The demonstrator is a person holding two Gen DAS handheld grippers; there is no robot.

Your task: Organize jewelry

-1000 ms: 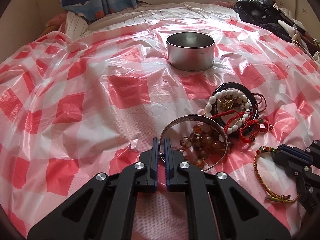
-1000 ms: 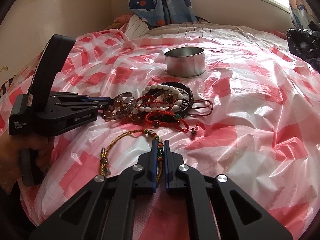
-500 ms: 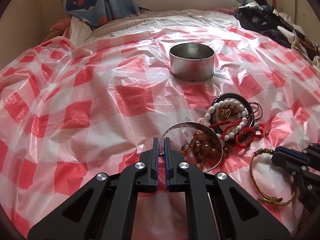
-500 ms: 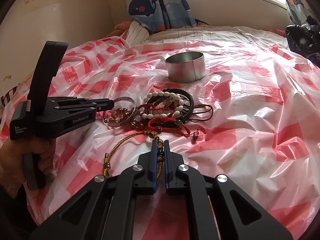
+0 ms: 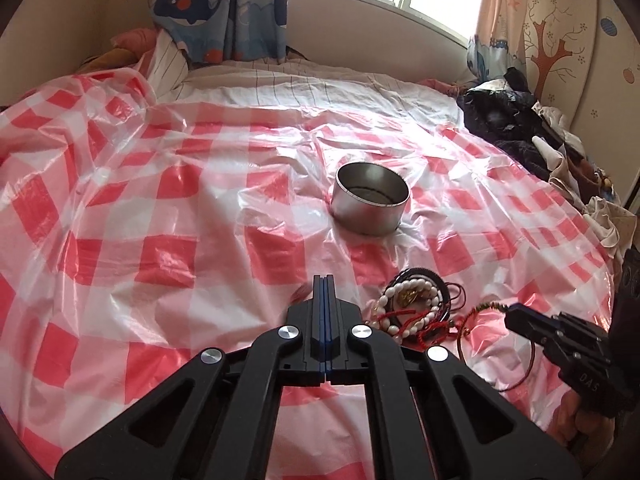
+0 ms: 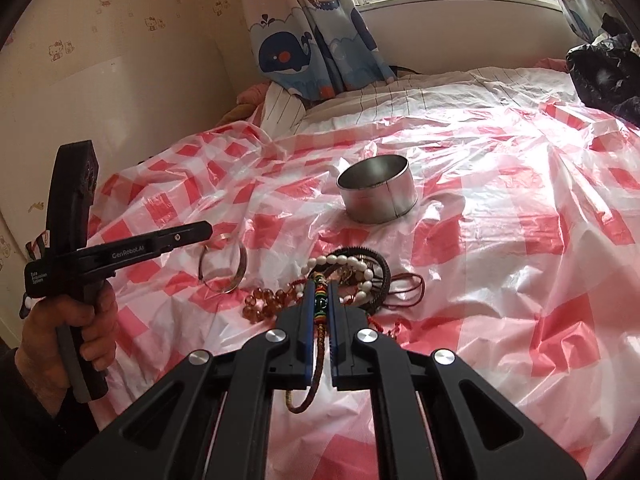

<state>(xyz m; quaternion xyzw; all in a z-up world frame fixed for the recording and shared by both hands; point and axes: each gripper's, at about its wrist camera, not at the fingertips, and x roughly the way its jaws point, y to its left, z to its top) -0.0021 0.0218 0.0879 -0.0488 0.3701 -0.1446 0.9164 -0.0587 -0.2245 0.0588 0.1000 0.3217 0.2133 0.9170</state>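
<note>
Both grippers have lifted since before. Left gripper [image 6: 208, 231] is clamped on the bangle [image 6: 222, 267], hanging off the cloth [image 5: 160, 208]; right gripper [image 6: 320, 292] pinches the cord bracelet [image 6: 318, 344]. Tin [image 5: 370, 198] stays put beyond the pile [image 6: 352, 276].

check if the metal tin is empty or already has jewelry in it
Empty as far as shown: the metal tin stands upright and open, and only bare metal shows inside. The jewelry pile lies outside it on the checked sheet.

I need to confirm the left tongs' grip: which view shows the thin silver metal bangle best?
The right wrist view: the thin silver metal bangle hangs in plain sight from the left tongs, above the red-and-white checked plastic sheet. The left wrist view shows only the shut left tongs; the bangle is hidden there.
</note>
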